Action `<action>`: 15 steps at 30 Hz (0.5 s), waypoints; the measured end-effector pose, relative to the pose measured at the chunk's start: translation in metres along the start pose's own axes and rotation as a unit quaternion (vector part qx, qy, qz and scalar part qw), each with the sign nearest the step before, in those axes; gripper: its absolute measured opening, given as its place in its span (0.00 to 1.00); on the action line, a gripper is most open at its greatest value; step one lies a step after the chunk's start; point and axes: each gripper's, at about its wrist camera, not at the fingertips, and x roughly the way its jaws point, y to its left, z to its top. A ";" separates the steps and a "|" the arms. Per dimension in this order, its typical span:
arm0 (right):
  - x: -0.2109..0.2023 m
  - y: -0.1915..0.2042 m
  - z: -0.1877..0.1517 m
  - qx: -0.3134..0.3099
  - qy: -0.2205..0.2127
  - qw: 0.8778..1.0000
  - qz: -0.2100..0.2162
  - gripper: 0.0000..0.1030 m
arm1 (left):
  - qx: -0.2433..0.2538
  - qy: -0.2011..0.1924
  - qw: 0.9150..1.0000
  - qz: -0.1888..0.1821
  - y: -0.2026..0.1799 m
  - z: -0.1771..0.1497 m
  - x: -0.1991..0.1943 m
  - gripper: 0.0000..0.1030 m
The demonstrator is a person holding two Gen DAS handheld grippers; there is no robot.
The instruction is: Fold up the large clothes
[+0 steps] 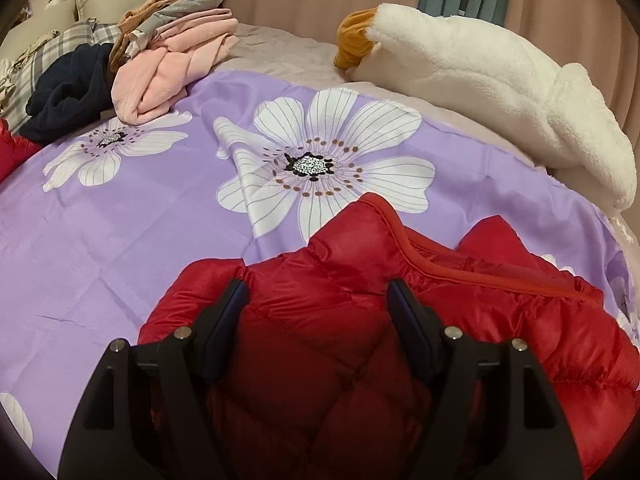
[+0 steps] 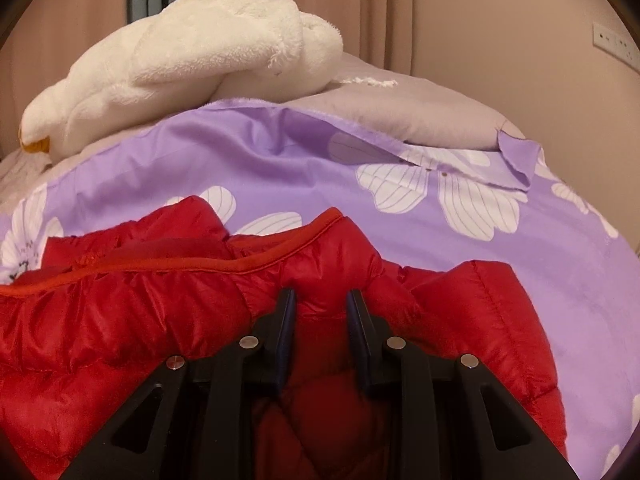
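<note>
Both grippers work the red puffer jacket (image 1: 320, 340): right gripper (image 2: 321, 298) pinches a puffy ridge, left gripper (image 1: 316, 288) gapes wide, and should clamp before lifting evenly.

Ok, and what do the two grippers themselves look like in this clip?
Both look identical. The left gripper and right gripper are matte black, with angular linkage arms that have triangular cut-outs and round silver pivot pins. Each finger carries a flat rectangular pad with a dark navy tint. No cables, markings, hands or sleeves are in view.
</note>
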 end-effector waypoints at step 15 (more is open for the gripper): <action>0.006 0.002 0.001 0.002 0.002 1.000 -0.003 0.29 | 0.000 0.003 1.000 -0.001 -0.001 0.000 0.002 0.71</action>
